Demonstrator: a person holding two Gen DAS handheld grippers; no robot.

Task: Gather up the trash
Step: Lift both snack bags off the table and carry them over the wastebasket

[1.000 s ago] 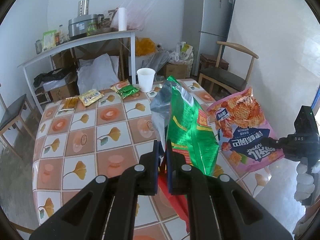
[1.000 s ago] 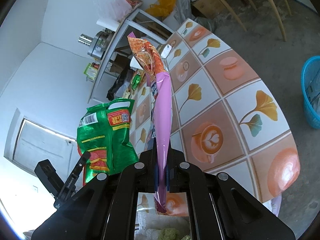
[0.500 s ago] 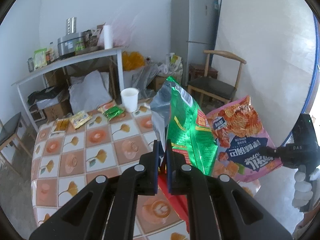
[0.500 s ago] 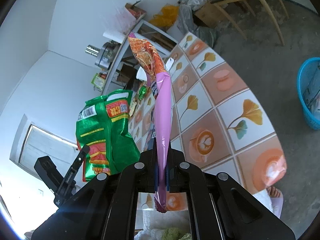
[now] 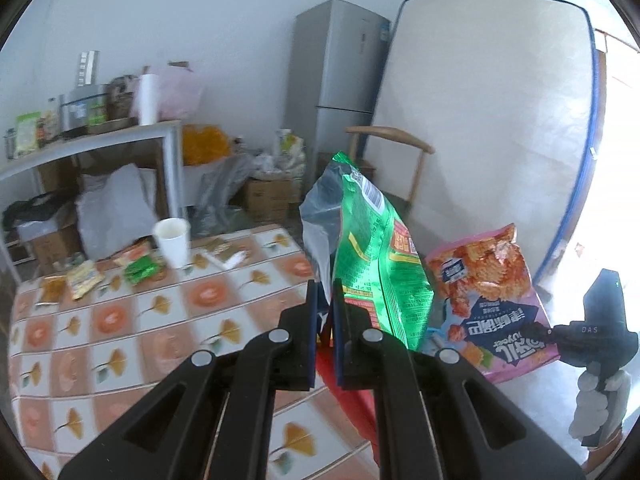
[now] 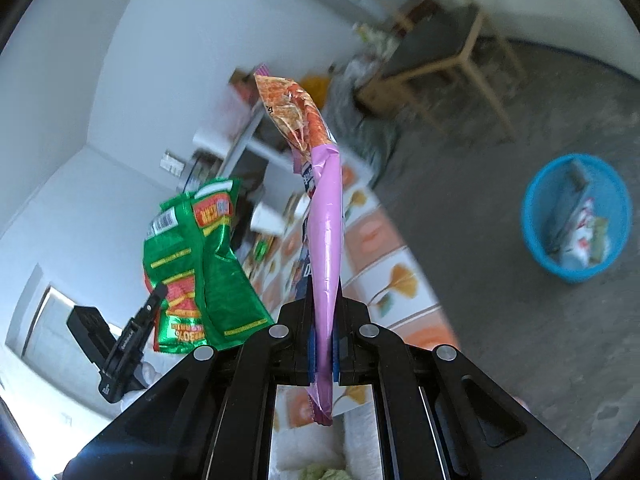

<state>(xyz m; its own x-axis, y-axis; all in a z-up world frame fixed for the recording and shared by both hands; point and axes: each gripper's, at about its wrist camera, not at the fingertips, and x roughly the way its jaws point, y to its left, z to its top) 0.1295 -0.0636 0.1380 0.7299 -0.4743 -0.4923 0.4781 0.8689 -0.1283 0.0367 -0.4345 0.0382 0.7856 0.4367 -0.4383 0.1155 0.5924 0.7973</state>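
The left gripper point(image 5: 325, 312) is clenched on the bottom of a green bag point(image 5: 376, 256), held upright above the table's point(image 5: 120, 320) near edge. The right gripper point(image 6: 325, 344) pinches a pink bag point(image 6: 326, 240), edge-on and upright, off the table's side. On the floor beyond stands a blue bin point(image 6: 576, 216) holding wrappers. At the tabletop's far edge sit a paper cup point(image 5: 173, 242) and small packets point(image 5: 140, 266). A chair point(image 5: 394, 168) and fridge point(image 5: 340, 80) stand behind.

Crinkled green snack bag point(image 5: 376, 248) upright, open top (silver lining showing), pink-and-orange snack bag point(image 5: 486, 300) tilted just beside it, both off table; blue bin point(image 6: 576, 216) on floor, part-filled.
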